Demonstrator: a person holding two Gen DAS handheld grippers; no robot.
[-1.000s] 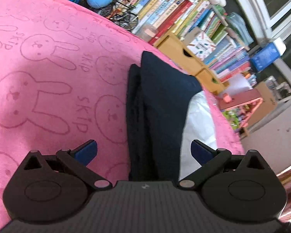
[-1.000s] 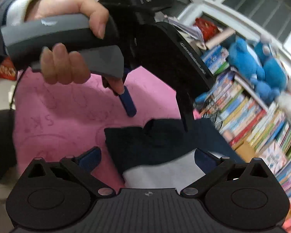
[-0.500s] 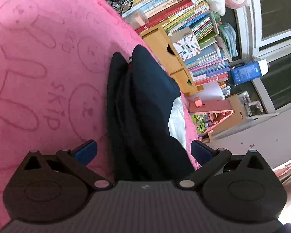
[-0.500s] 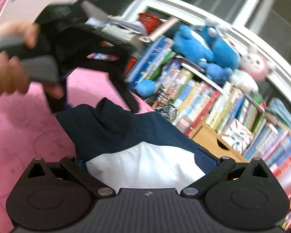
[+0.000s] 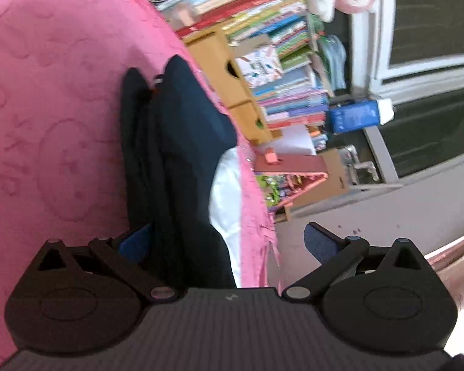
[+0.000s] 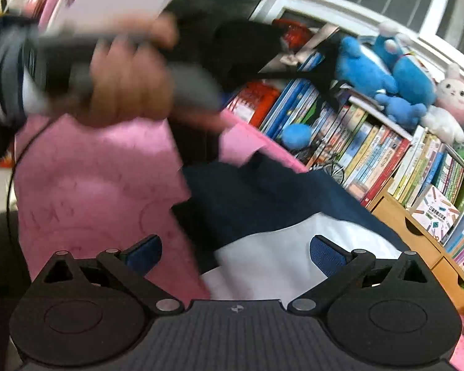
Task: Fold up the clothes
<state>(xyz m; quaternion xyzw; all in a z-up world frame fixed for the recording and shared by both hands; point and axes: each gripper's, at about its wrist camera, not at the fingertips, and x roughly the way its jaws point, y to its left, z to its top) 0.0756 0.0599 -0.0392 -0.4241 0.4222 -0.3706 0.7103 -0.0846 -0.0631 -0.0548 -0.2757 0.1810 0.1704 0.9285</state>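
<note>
Pink terry cloth with a rabbit print (image 5: 62,99) covers the counter, and on it my navy-and-white garment (image 5: 182,142) lies gathered in stacked layers, reaching forward between the left gripper (image 5: 225,241) jaws, near the cloth's far edge. Both sets of jaws stand released: the left ones spread either side of the dark bundle, gripping nothing; the right gripper (image 6: 235,250) jaws hang apart over the white panel (image 6: 281,256). I judge the layering fits either a fold underway or a finished stack. A hand (image 6: 123,92), blurred, holds the other gripper above the navy part. Beyond the right jaws, a wooden drawer box (image 6: 417,241) sits under shelved books (image 6: 386,160); its contents are hidden.
</note>
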